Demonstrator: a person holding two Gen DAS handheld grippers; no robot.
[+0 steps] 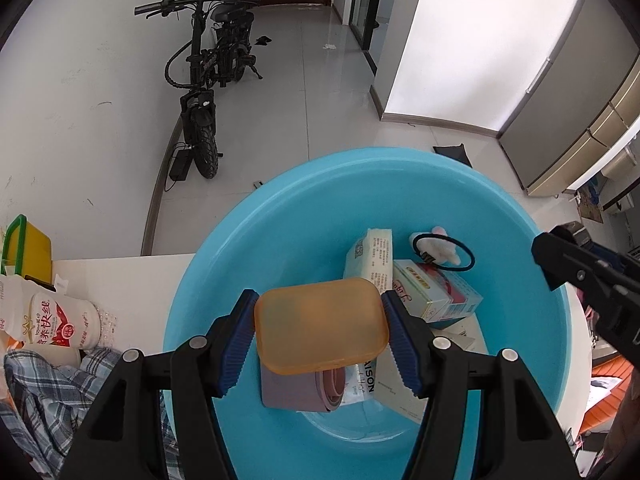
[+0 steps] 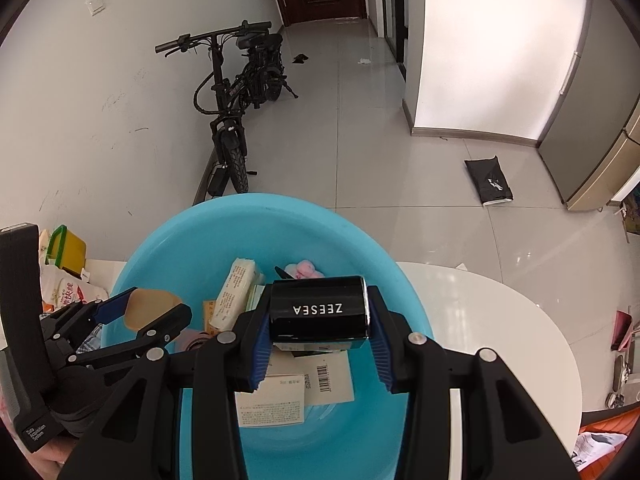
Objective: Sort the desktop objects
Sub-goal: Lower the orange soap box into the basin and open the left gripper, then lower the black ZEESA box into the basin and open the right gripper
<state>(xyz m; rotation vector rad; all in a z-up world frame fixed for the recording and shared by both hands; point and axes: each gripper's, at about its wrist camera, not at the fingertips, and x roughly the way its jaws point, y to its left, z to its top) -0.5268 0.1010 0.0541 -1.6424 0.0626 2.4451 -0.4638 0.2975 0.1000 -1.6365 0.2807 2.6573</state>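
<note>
Room: grey tiled floor with a black electric bicycle (image 1: 200,76) parked by the wall; a white table (image 2: 500,320) carries the work.
Container: round, shallow, light-blue plastic basin (image 1: 500,216) on the table, already holding several small cartons, a wrapped white pack, a black hair tie and some paper cards.
Left gripper (image 1: 320,332): its blue ribbed pads pinch a translucent orange rounded-rectangle plastic case (image 1: 320,324) by its two short ends — held above the basin's contents.
Right gripper (image 2: 316,316): pressed onto the sides of a glossy black box marked ZEESEA (image 2: 318,308), also held over the basin, just beside the left one.
Step in hand: both items look ready to be let go into the basin; neither rests on anything yet.
Clutter: a white drink bottle with red label (image 1: 60,322) and a plaid cloth (image 1: 36,384) lie left of the basin.
Risk — collision: the two grippers hang close over one basin, so lowering together could knock them into each other.
Risk — bounce: the smooth orange case, released onto the uneven pile, may slide or tip against the cartons.
Risk — slip: the glossy box offers little friction; a tilt could let it go early.
</note>
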